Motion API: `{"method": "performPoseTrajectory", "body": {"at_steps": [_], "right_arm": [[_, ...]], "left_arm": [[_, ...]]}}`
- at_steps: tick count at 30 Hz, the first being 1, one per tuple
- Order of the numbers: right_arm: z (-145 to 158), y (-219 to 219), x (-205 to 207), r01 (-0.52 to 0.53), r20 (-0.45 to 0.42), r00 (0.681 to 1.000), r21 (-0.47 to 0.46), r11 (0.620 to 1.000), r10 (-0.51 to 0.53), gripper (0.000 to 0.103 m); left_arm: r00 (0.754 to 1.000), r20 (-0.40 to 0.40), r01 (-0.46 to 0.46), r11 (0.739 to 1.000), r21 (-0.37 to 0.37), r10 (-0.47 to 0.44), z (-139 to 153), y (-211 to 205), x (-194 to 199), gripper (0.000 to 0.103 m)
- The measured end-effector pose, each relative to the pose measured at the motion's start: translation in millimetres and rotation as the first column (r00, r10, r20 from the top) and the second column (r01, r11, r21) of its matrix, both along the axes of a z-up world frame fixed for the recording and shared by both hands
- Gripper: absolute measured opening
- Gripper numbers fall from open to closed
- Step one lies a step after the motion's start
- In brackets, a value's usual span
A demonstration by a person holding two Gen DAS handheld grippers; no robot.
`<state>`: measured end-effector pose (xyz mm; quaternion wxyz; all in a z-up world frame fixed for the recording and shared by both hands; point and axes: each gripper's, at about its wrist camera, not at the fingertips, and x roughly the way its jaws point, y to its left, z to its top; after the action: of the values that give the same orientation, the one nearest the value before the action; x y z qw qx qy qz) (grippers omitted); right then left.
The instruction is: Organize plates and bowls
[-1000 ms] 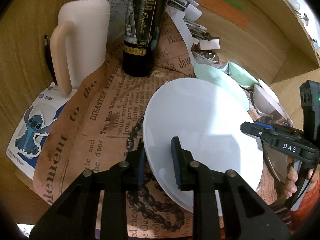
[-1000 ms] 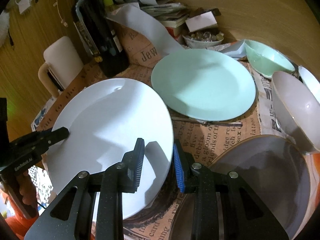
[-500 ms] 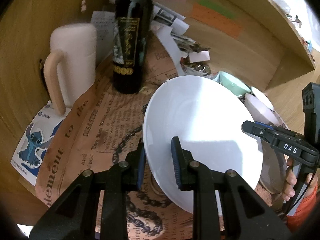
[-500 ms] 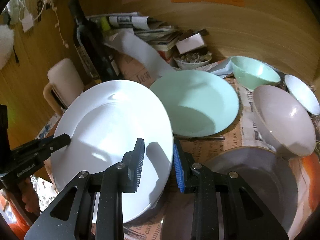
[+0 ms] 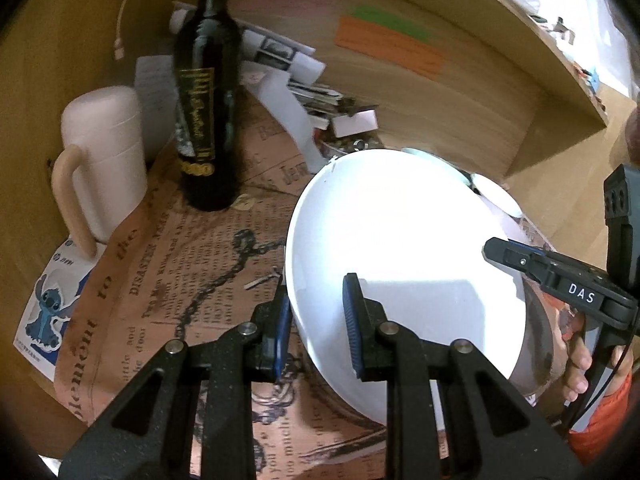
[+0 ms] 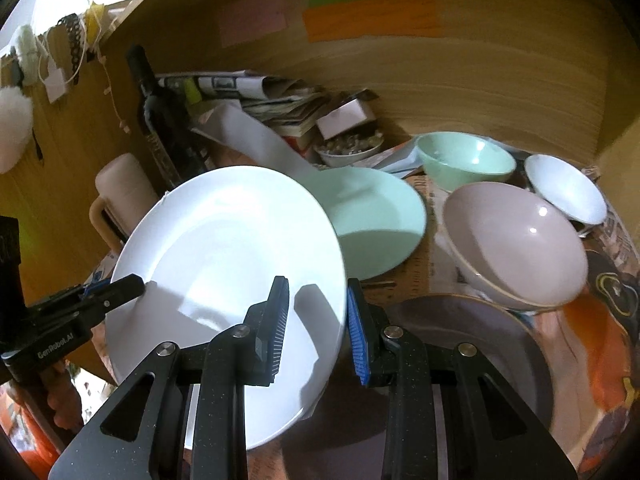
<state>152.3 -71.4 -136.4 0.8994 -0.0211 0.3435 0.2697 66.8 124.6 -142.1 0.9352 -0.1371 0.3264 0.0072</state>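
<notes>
Both grippers hold a white plate by opposite rims, tilted and raised off the newspaper mat. My left gripper is shut on its left rim, my right gripper on its right rim. In the right wrist view the white plate partly hides a mint plate. Beyond stand a mint bowl, a pinkish-grey bowl and a small white bowl. A mauve plate lies beneath my right gripper.
A dark wine bottle and a pale pink mug stand at the back left. Stacked papers and a small dish of bits sit against the wooden back wall. A person's fingers hold the right gripper's handle.
The white plate has risen off the mat and tilted more steeply, both grippers still on its rims. Both views have lifted, so more of the back wall and bowls shows.
</notes>
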Motion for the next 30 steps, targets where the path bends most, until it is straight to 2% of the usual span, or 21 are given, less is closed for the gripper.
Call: {"method": "performPoseTrajectory", "body": {"at_steps": [19, 30], "right_arm": [[3, -68, -19, 0.115, 0.001, 0.993, 0.033, 0.993, -0.115, 0.026], [-10, -103, -24, 0.178, -0.04, 0.984, 0.044, 0.983, -0.176, 0.026]], "left_arm": [[0.993, -0.005, 0.122, 0.992, 0.028, -0.121, 8, -64, 14, 0.024], [0.982, -0.046, 0.183, 0.982, 0.038, -0.182, -6, -96, 26, 0.024]]}}
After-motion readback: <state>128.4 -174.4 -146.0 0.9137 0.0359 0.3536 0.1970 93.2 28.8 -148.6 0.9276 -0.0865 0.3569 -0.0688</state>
